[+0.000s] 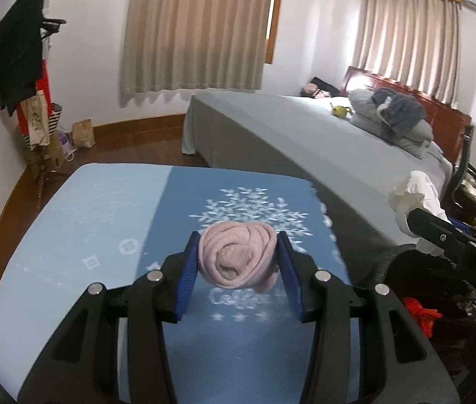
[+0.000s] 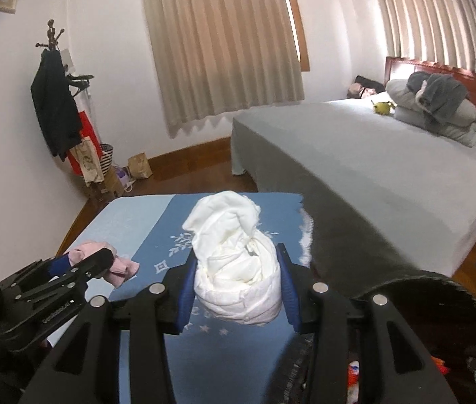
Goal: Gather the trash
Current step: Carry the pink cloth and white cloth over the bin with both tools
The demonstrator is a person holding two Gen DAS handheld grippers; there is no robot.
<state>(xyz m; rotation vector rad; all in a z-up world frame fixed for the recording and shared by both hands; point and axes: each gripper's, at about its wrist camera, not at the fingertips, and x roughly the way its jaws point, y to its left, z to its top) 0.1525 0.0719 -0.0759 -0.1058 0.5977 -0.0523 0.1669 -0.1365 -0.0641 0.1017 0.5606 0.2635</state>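
The left claw [image 1: 238, 262] is gripping a rolled pink cloth [image 1: 238, 257] between its blue pads, holding it above the blue patterned surface [image 1: 86, 235]. The right claw [image 2: 236, 277] is closing on a crumpled white bundle [image 2: 234, 269], also above this surface. Just to the right of the surface, a black trash bag [image 2: 456, 309] is standing open, beside the grey bed [image 2: 355, 155].
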